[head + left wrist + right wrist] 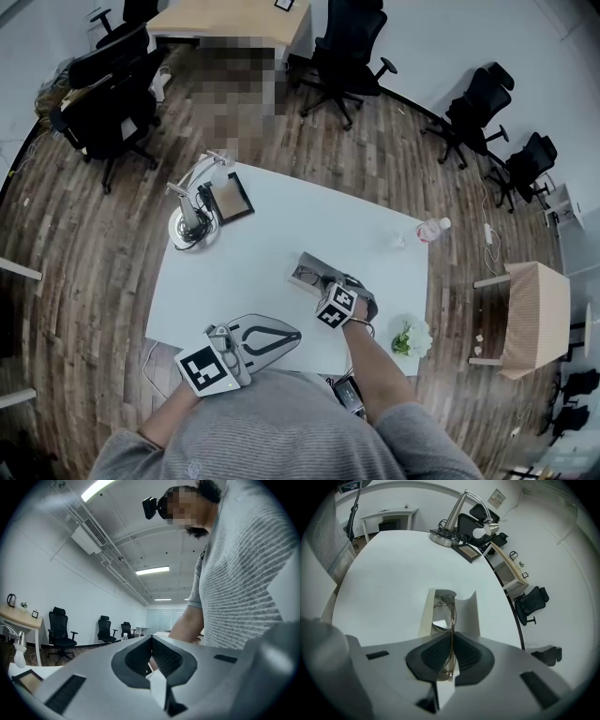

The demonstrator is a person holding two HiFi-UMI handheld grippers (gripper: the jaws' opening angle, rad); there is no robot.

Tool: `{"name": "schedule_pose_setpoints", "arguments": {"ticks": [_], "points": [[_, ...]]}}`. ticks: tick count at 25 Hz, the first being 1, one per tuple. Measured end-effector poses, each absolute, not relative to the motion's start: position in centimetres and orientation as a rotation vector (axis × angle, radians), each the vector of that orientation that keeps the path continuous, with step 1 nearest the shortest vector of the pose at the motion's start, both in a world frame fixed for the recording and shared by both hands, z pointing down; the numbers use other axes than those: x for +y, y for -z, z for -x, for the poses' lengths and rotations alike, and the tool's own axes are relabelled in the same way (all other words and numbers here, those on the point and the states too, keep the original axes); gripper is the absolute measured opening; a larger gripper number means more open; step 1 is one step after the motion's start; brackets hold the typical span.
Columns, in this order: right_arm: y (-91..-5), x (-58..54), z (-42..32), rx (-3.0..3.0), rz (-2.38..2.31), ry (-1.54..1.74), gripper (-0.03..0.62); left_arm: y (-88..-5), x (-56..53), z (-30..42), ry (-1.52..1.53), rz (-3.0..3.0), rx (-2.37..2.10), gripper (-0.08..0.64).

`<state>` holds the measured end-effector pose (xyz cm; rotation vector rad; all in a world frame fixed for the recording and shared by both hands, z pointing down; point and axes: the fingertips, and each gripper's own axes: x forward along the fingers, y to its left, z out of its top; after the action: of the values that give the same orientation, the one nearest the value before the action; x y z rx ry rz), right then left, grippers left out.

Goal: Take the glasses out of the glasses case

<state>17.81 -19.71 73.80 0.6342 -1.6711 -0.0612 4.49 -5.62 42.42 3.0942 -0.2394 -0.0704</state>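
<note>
Thin metal glasses [450, 613] are clamped edge-on in the right gripper [451, 637]. Its jaws are shut on the frame, which runs straight down the line between the pads. That grip looks deliberate: it takes a rigid bar and stays off the lenses.

The glasses case [470, 616] lies open on the white counter [393, 573], directly under the right gripper, with pale side walls flanking the frame. The far end of the glasses sits within the case outline. Can't tell whether it's touching the case floor or lifted off it.

The left gripper [151, 640] is parked near the person's torso, well apart from the case, jaws together with nothing between them. It isn't bracing the case, so the case could drag along if the frame snags.

Judgement: grasp made, extraction not finished. The next move needs a straight lift along the case walls, then clearing sideways.

The lamp [190, 217] and bottle [431, 229] are well clear of that path.
</note>
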Motion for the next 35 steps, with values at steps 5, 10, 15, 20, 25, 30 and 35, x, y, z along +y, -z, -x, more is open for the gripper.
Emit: {"name": "schedule_pose_setpoints", "arguments": {"ticks": [5, 10, 15, 20, 25, 30, 35], "points": [[-73.2, -20.0, -17.7, -1.675, -0.657, 0.074, 0.028, -42.3, -5.4, -4.5, 0.073, -3.101, -0.242, 0.011], [-72.4, -20.1, -17.8, -1.685, -0.683, 0.082, 0.027, -42.3, -5.4, -4.5, 0.069, -3.104, -0.24, 0.012], [-71.9, -19.9, -18.1, -1.695, -0.706, 0.08, 0.026, -42.2, -5.3, -4.6, 0.08, -3.113, -0.238, 0.011], [-70.5, -19.8, -17.8, -1.72, -0.714, 0.105, 0.026, -42.1, -5.4, -4.7, 0.067, -3.115, -0.225, 0.011], [-69.1, -19.5, -17.3, -1.751, -0.739, 0.128, 0.026, -42.1, -5.4, -4.9, 0.068, -3.121, -0.206, 0.011], [-67.7, -19.1, -16.8, -1.78, -0.765, 0.142, 0.026, -42.1, -5.4, -5.0, 0.067, -3.128, -0.193, 0.011], [-66.4, -18.6, -16.6, -1.808, -0.795, 0.142, 0.026, -41.9, -5.4, -5.2, 0.083, -3.125, -0.177, 0.011]]}}
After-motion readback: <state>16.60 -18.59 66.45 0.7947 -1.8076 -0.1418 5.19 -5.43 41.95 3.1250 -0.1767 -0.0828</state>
